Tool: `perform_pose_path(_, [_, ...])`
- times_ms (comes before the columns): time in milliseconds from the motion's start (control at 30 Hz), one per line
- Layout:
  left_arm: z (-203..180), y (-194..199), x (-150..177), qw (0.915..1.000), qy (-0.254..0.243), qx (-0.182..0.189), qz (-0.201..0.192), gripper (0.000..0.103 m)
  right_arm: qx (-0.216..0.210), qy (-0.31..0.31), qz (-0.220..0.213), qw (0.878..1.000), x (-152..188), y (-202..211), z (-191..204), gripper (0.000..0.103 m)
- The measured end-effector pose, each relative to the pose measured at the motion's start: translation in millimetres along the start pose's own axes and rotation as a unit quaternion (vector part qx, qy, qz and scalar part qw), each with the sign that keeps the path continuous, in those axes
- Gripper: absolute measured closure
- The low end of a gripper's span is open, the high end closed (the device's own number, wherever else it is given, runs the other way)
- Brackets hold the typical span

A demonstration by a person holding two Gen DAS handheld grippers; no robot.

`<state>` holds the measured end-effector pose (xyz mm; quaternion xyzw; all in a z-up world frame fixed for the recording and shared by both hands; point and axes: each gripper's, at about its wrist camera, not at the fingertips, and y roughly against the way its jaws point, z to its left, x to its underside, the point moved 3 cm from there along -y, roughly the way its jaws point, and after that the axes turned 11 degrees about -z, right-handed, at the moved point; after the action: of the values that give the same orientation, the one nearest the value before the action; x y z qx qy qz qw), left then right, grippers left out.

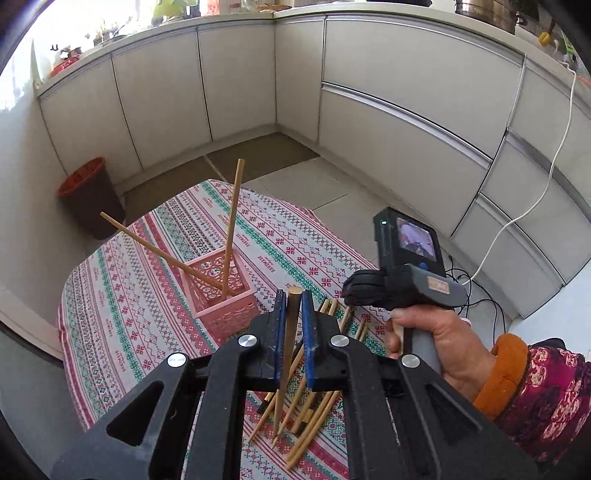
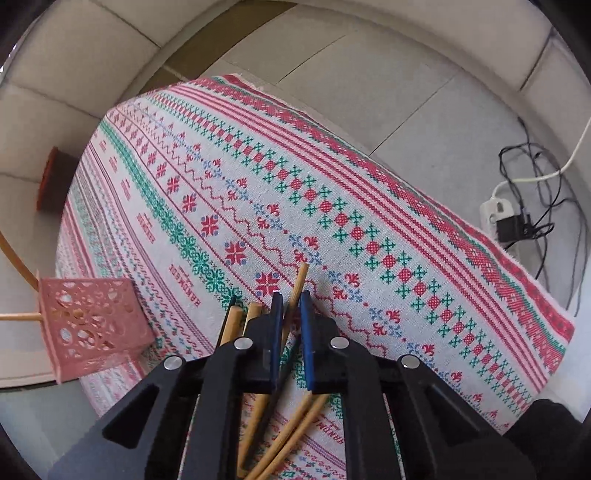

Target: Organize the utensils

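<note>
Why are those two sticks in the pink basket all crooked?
The two chopsticks in the pink basket lean apart and cross instead of standing straight. More chopsticks lie scattered on the tablecloth.

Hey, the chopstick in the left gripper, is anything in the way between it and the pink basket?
Nothing visible lies between them. The left gripper holds a dark chopstick upright beside the pink basket, over bare tablecloth. Two chopsticks already lean inside the basket and could crowd its opening.

home kitchen | white cabinets (image 1: pixel 236 85) | cluttered countertop (image 1: pixel 424 14) | steel pot (image 1: pixel 484 13) | tiled floor (image 1: pixel 369 192)
</note>
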<state>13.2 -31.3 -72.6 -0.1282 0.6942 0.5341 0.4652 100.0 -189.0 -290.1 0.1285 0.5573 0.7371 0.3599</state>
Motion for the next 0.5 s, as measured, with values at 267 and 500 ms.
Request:
perform_pose_path(267, [8, 36, -16, 0.9985, 0.020, 0.000, -0.051, 0.096, -0.095, 0.073, -0.069, 0.990, -13, 92, 13, 0.096])
perform_pose_path(500, [7, 64, -42, 0.9931, 0.038, 0.000, -0.112, 0.097, -0.142, 0.149, -0.187, 0.961, -25, 194, 13, 0.097])
